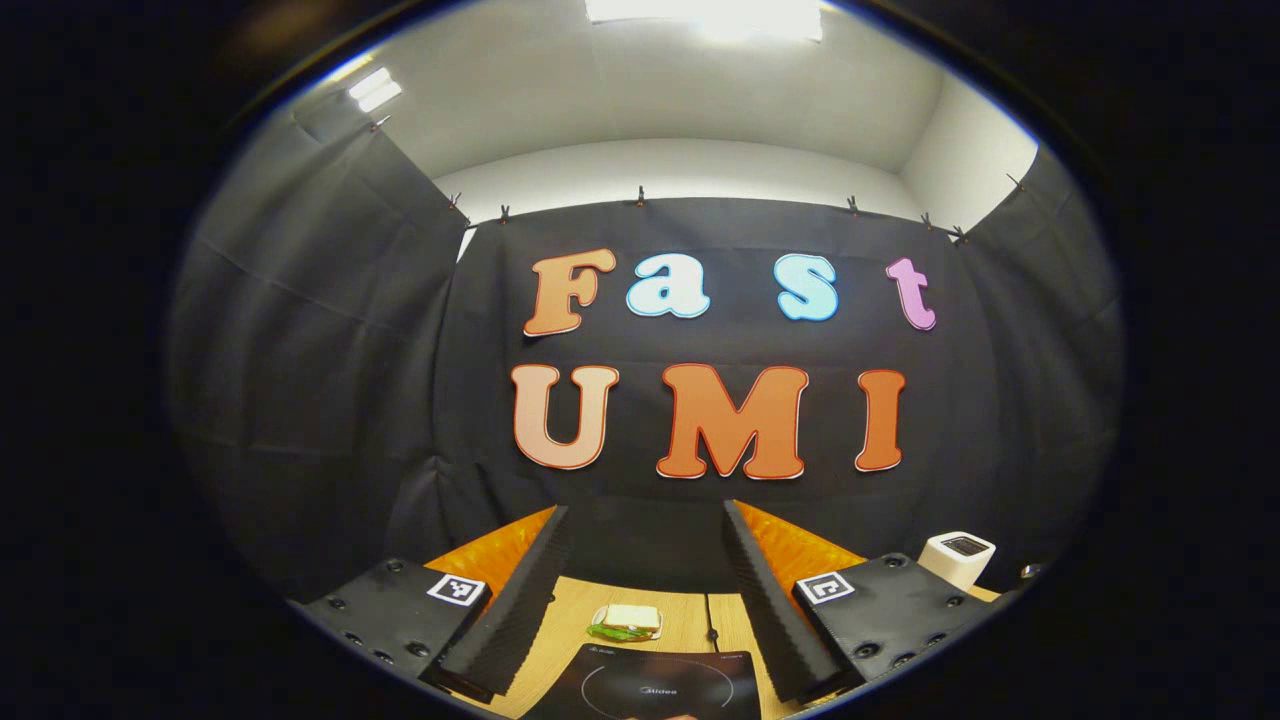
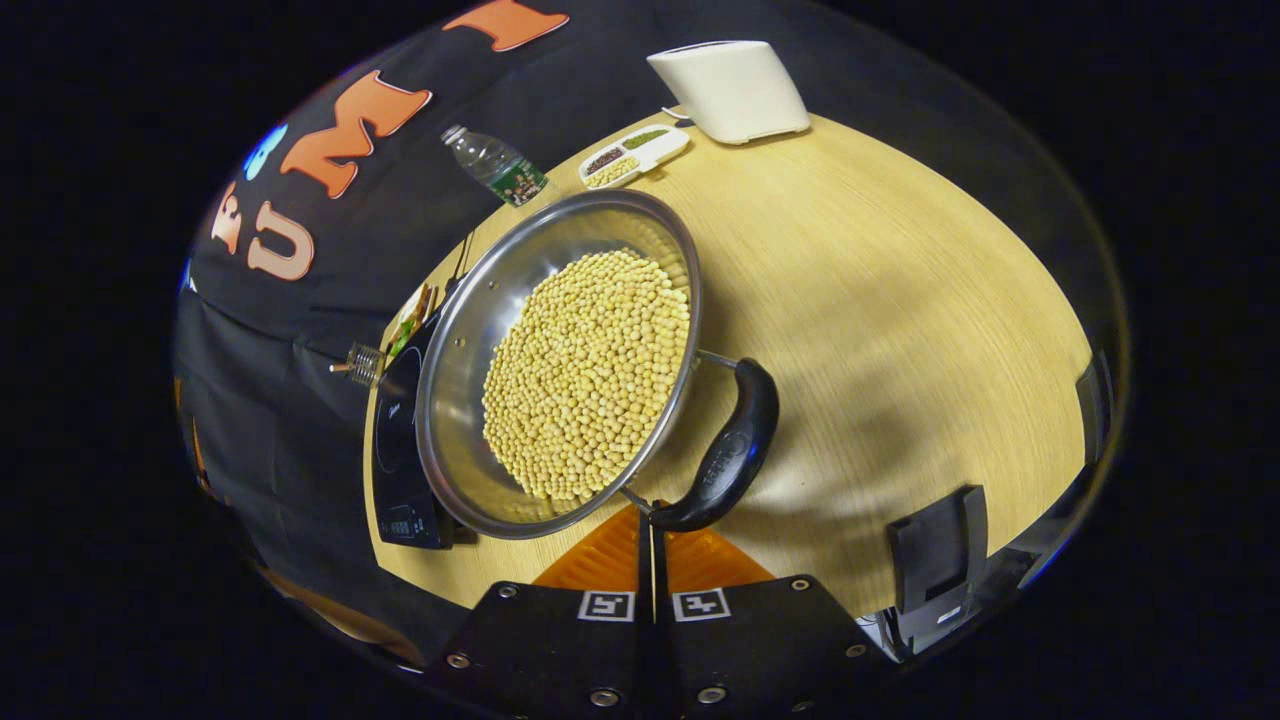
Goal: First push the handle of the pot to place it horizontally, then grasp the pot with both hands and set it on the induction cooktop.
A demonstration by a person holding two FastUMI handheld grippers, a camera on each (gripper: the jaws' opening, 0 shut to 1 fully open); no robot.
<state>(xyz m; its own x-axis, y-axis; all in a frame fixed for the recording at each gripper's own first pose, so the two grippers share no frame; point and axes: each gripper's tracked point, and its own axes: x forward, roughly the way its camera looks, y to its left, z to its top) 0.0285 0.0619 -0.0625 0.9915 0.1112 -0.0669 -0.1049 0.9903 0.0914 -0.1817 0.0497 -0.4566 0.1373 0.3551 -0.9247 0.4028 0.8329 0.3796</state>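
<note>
The surface (image 2: 900, 300), pale wood grain, spreads wide in the right gripper view, with a broad bare stretch to the right of the pot and on toward its curved far edge. The pot (image 2: 560, 365), a steel pan full of small yellow beans (image 2: 590, 375), stands on the surface with its left rim over the near part of the induction cooktop (image 2: 395, 450), a flat black slab lying close to the surface's left edge. The pot's black handle (image 2: 730, 450) juts from its right side, curved, reaching toward the camera. At the far edge stand a white appliance (image 2: 735, 90), a divided tray of grains (image 2: 635, 155) just beside it, and a water bottle (image 2: 495, 165) lying tilted further left.

The right tongs (image 2: 652, 520) sit with their fingers drawn together, no gap between them, their tips at the near end of the handle; whether they touch it I cannot tell.

In the left gripper view the left tongs (image 1: 640, 600) stand wide apart, gripping nothing, raised above the surface. Between the fingers lie the cooktop (image 1: 650, 685) and, beyond it, a sandwich (image 1: 627, 622); the white appliance (image 1: 957, 557) stands off to the right.
</note>
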